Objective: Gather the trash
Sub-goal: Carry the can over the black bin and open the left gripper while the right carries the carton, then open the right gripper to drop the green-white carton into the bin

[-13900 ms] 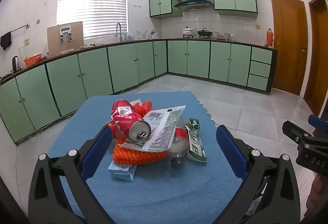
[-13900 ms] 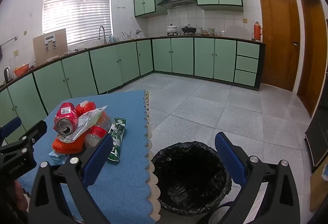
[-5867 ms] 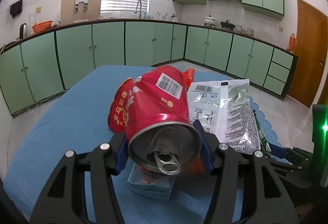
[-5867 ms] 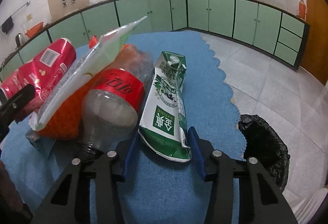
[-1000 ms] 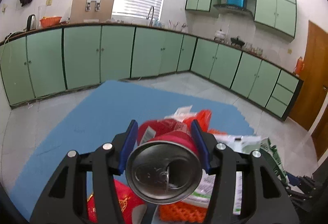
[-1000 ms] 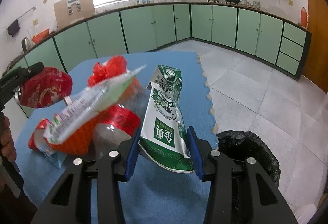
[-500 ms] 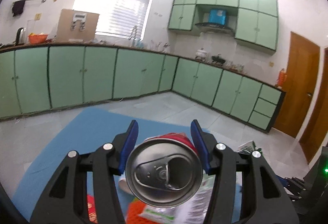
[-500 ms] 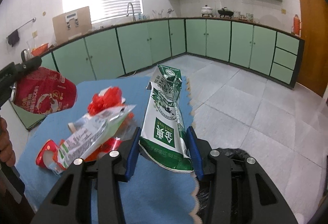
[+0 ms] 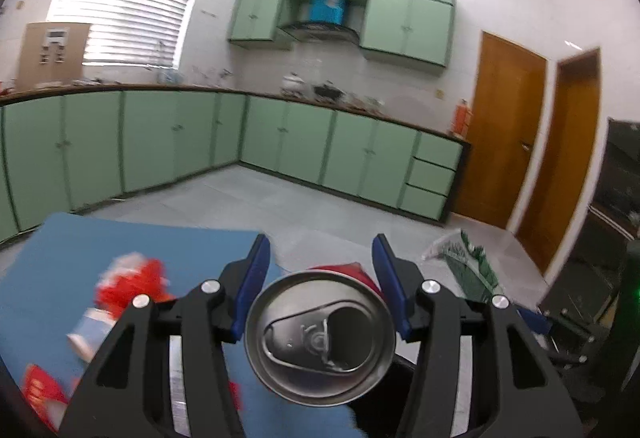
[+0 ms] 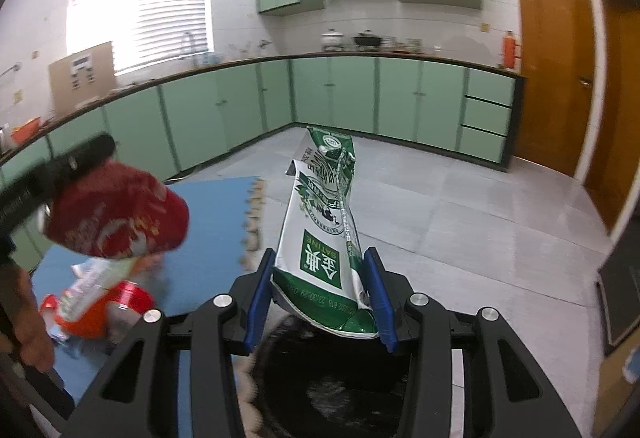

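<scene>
The left gripper (image 9: 320, 286) had its blue pads pressed on the sides of a red can (image 9: 320, 338), lid toward the camera, tab opening showing, so the can's long axis ran straight out along the fingers, level or a touch nose-down. From the right wrist view the same can (image 10: 116, 213) hung in the air on the left, above the blue mat (image 10: 212, 238), its base pointing toward the bin. An empty can like that looked light and thin-walled, likely to dent under a hard squeeze and slick on the sides, so a hold across the middle of the body seemed the sound one. The right gripper (image 10: 320, 298) was clamped on the lower end of a green and white carton (image 10: 324, 226), flattened and creased; it stood up and away from the jaws, spout end far, leaning slightly left. It read as light and floppy, so the hold low on the folded end made sense, though the top could flap. Directly below it gaped the black-lined bin (image 10: 332, 390), at the near right of the mat. More trash (image 10: 96, 306) lay heaped on the mat's near left, blurred.
</scene>
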